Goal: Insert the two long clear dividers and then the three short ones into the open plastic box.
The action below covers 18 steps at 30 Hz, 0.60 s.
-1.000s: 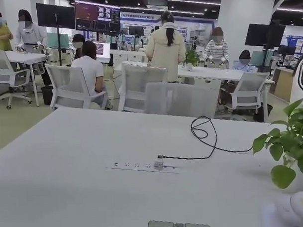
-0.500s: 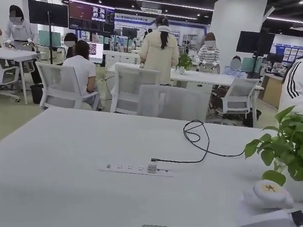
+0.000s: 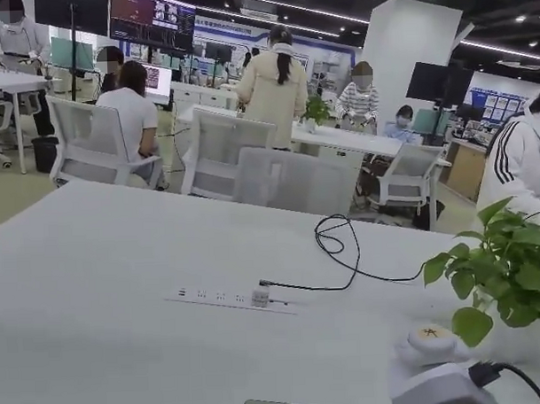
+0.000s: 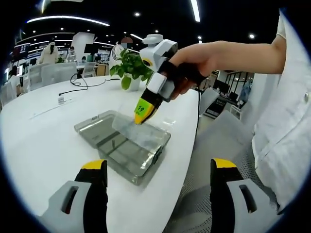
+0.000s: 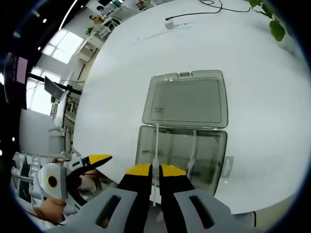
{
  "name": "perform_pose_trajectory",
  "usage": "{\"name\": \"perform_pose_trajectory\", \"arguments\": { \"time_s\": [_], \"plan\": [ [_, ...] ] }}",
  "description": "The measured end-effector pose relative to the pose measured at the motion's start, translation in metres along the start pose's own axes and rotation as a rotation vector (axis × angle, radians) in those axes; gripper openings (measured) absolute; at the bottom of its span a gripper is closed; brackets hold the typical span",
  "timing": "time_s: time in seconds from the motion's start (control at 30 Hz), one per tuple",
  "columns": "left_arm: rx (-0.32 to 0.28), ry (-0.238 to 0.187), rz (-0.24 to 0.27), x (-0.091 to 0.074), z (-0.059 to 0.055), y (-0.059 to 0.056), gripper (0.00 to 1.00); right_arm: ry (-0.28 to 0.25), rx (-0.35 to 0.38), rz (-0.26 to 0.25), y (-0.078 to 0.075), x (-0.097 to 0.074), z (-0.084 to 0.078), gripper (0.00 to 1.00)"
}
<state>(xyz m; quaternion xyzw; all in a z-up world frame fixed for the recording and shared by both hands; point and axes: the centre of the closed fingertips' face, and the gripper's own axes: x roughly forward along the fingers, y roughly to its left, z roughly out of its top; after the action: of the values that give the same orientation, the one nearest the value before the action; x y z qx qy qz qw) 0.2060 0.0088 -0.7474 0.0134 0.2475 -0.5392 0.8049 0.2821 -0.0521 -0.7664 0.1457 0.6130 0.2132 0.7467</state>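
Closest, the right gripper [image 5: 154, 177] is pinched shut on a long clear divider [image 5: 156, 145] that reaches into the open box [image 5: 224, 155] on the table [image 5: 121, 73]; the left gripper [image 4: 159, 165] stands wide apart, empty. The divider is probably light, stiff and slick, so hold its top edge. Farther in, the box's wall slots can't be made out

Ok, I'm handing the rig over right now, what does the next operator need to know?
Left gripper: open, empty, facing the box.
Right gripper: shut on a long clear divider, held over the open box near one side wall.
A second divider seems to stand in the box beside it. Lid lies flat open.
Left to do: seat the held divider, then the three short ones.
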Motion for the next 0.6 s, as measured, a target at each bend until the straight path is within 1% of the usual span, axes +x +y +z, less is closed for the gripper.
{"name": "perform_pose_trajectory", "arguments": {
  "time_s": [0.07, 0.27, 0.4, 0.6],
  "plan": [
    [-0.003, 0.002, -0.006, 0.0, -0.002, 0.0, 0.88, 0.012, 0.016, -0.009, -0.002, 0.004, 0.0, 0.07],
    [-0.016, -0.012, -0.02, 0.002, -0.003, 0.002, 0.88, 0.051, 0.044, -0.03, -0.006, 0.014, -0.002, 0.07],
    [-0.027, -0.03, -0.021, 0.003, 0.0, 0.003, 0.87, 0.07, 0.051, -0.043, -0.009, 0.017, -0.005, 0.07],
    [-0.042, -0.04, -0.02, 0.005, 0.0, 0.003, 0.87, 0.085, 0.046, -0.056, -0.011, 0.023, -0.008, 0.07]
  ]
}}
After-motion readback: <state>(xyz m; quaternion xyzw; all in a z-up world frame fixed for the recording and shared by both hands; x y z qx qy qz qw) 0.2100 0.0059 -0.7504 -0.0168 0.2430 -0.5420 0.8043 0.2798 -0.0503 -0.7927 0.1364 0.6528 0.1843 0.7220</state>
